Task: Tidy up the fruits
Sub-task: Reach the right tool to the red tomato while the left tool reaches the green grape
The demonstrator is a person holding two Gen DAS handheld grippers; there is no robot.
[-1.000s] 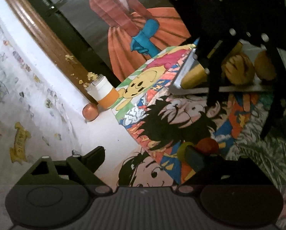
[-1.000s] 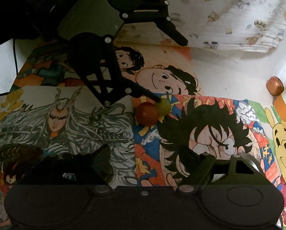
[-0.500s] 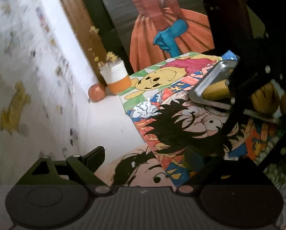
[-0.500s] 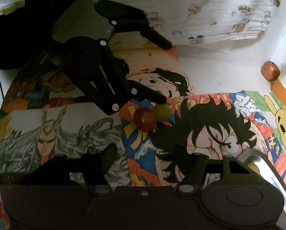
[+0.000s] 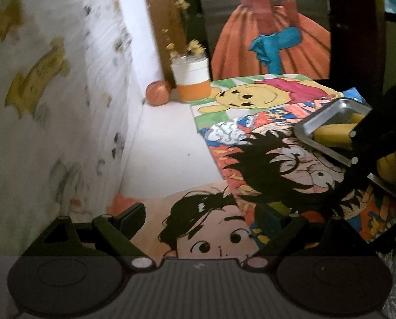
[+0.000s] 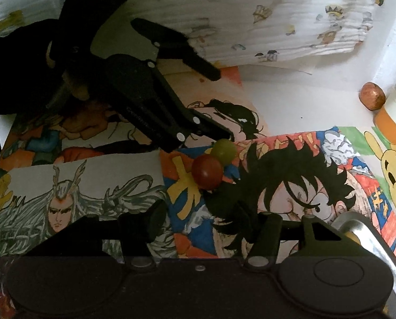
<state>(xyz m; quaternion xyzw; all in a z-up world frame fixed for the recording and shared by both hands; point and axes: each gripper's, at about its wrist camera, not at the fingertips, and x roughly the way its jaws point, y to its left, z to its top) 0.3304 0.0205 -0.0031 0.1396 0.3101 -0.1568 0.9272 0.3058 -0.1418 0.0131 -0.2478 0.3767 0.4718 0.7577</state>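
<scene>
Red fruit touches green fruit on cartoon drawings.

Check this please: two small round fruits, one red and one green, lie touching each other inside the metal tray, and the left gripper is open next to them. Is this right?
Not quite. In the right wrist view the red fruit and the green fruit do touch, but they lie on the drawing-covered table, not inside the metal tray, which sits apart at the lower right. The left gripper is indeed open next to them.
</scene>
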